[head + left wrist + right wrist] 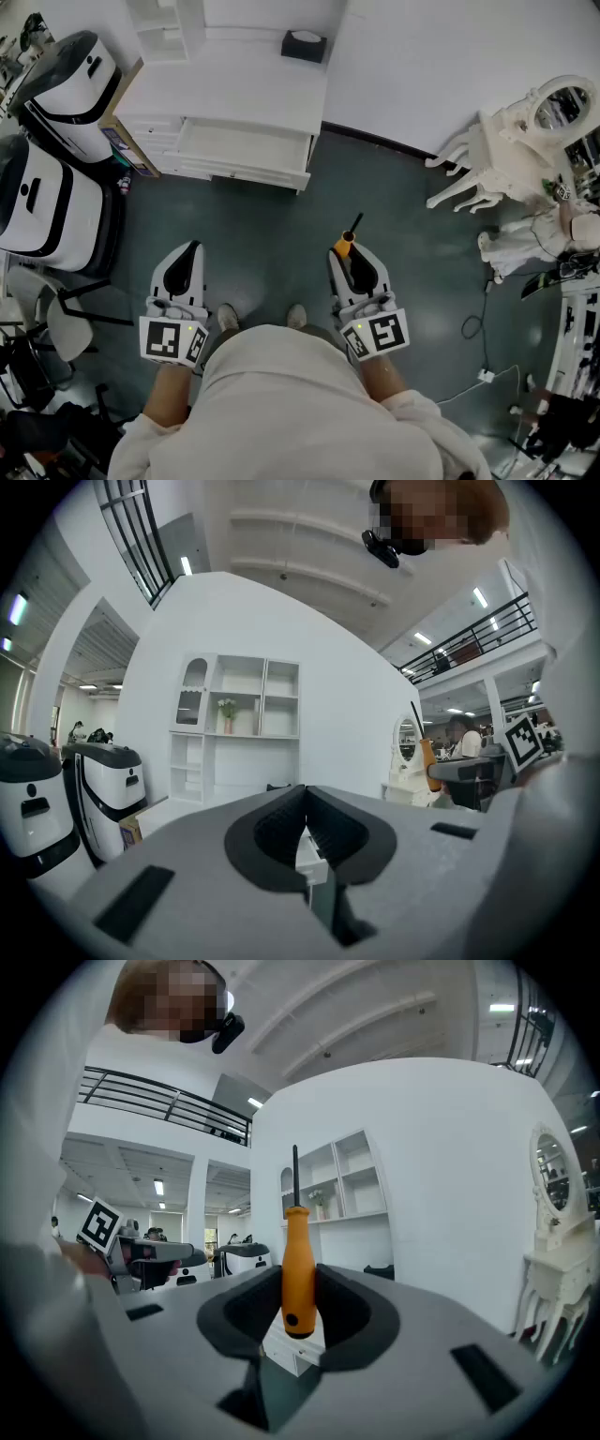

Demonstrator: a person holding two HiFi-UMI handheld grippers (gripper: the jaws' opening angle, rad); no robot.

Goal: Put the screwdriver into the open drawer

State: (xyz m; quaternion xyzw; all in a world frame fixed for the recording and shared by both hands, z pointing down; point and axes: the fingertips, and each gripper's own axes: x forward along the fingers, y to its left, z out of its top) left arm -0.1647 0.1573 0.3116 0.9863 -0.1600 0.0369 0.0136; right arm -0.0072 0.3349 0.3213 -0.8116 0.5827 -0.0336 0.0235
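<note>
Right gripper view, right claw (299,1285) gripping screwdriver (298,1255), head view, drawer (246,147) seemingly open

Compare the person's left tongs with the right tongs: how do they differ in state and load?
The left tongs are shut, jaws touching; the right tongs clamp an orange-handled screwdriver. The left tongs hold nothing; the right tongs' tool stands upright. Both face the white open drawer.
</note>
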